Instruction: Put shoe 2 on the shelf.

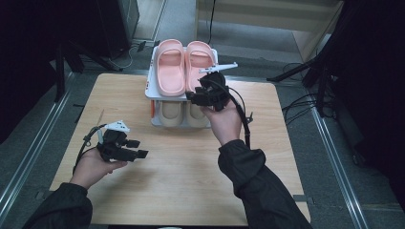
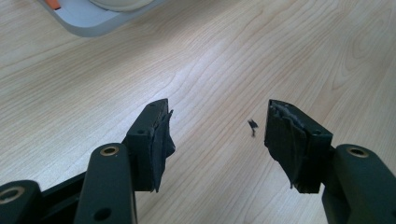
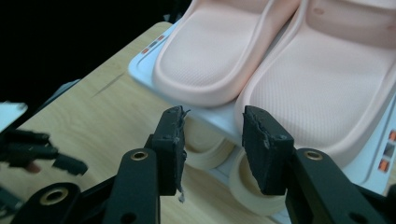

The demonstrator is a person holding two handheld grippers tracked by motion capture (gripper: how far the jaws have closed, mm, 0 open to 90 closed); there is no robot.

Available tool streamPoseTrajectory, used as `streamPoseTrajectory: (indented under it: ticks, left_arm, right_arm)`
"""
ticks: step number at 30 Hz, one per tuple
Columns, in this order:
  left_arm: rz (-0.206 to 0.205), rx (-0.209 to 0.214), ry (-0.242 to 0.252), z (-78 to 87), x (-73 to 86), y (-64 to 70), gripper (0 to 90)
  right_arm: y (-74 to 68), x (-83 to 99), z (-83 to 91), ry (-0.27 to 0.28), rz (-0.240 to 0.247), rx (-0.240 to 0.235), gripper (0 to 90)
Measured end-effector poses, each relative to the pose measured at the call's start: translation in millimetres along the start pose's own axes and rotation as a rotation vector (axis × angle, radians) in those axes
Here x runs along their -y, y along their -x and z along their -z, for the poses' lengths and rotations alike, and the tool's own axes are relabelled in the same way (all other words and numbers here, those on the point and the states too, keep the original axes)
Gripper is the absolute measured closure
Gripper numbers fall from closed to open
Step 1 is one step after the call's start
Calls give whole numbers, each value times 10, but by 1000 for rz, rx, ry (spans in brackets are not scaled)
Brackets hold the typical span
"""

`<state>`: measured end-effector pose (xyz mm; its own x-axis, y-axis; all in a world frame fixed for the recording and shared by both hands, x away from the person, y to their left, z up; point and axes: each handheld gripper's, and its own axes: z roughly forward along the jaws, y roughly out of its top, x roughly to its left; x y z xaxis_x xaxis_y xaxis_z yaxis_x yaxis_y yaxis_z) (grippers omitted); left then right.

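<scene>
A pair of pink slippers lies side by side on the top shelf of a white two-tier rack [image 1: 149, 90], the left pink slipper [image 1: 170, 67] beside the right pink slipper [image 1: 199, 55]. A cream pair [image 1: 171, 112] sits on the shelf below. My right gripper [image 1: 195, 98] is open, just in front of the toe of the right pink slipper [image 3: 322, 79] and above the shelf edge [image 3: 205, 114]; nothing is between its jaws. My left gripper [image 1: 138, 148] hovers open over the bare wooden table [image 1: 181, 181], at the left and well short of the rack.
The rack stands at the table's far edge, in the middle. Between the left gripper's [image 2: 217, 140] jaws a small dark speck [image 2: 252, 126] lies on the wood. A rack corner [image 2: 88, 21] lies ahead of it. Dark stands and cables surround the table.
</scene>
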<state>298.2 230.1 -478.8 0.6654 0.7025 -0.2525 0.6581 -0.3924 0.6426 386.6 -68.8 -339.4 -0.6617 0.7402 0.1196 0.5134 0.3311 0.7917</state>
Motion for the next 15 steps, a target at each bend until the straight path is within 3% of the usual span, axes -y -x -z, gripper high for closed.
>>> streamPoseTrajectory:
  ticks: [4, 15]
  left_arm:
    - [3, 1, 4, -31, -18, 8, 408]
    - [8, 7, 19, -130, -82, 64, 412]
  right_arm:
    - [24, 223, 79, 3, -4, -50, 589]
    - [54, 784, 195, 4, 74, -112, 547]
